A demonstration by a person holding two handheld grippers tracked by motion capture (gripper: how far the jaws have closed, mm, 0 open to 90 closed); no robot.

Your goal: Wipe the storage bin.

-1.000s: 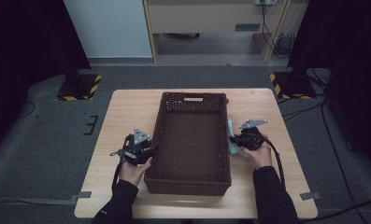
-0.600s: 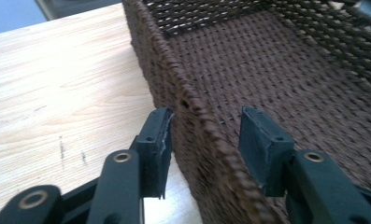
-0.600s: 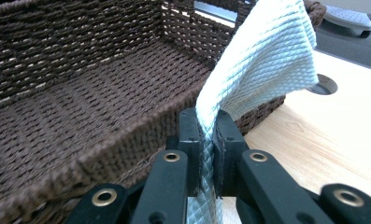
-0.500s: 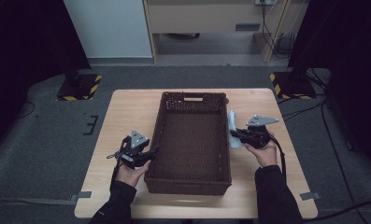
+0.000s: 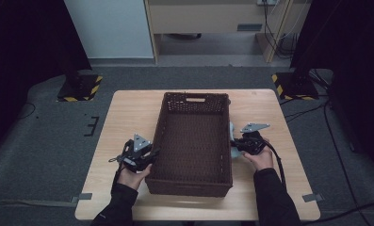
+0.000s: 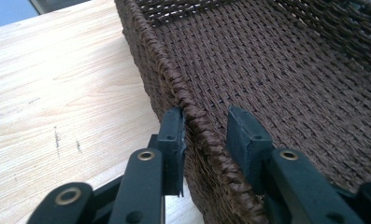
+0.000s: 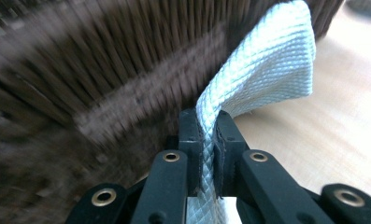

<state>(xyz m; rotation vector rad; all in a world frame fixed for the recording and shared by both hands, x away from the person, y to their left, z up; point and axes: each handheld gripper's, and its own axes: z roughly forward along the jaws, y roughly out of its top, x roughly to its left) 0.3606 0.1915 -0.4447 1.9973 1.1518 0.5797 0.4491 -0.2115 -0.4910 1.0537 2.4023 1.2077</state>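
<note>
Right claw (image 7: 206, 123) pinches white cloth (image 7: 262, 60) beside basket (image 5: 194, 141), not yet in. Left claw (image 6: 206, 135) has been closing astride basket's left rim, one pad touching.

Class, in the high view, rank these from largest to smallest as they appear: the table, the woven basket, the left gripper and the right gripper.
1. table
2. woven basket
3. left gripper and right gripper: they look much alike in size, so no ranking between them.
</note>
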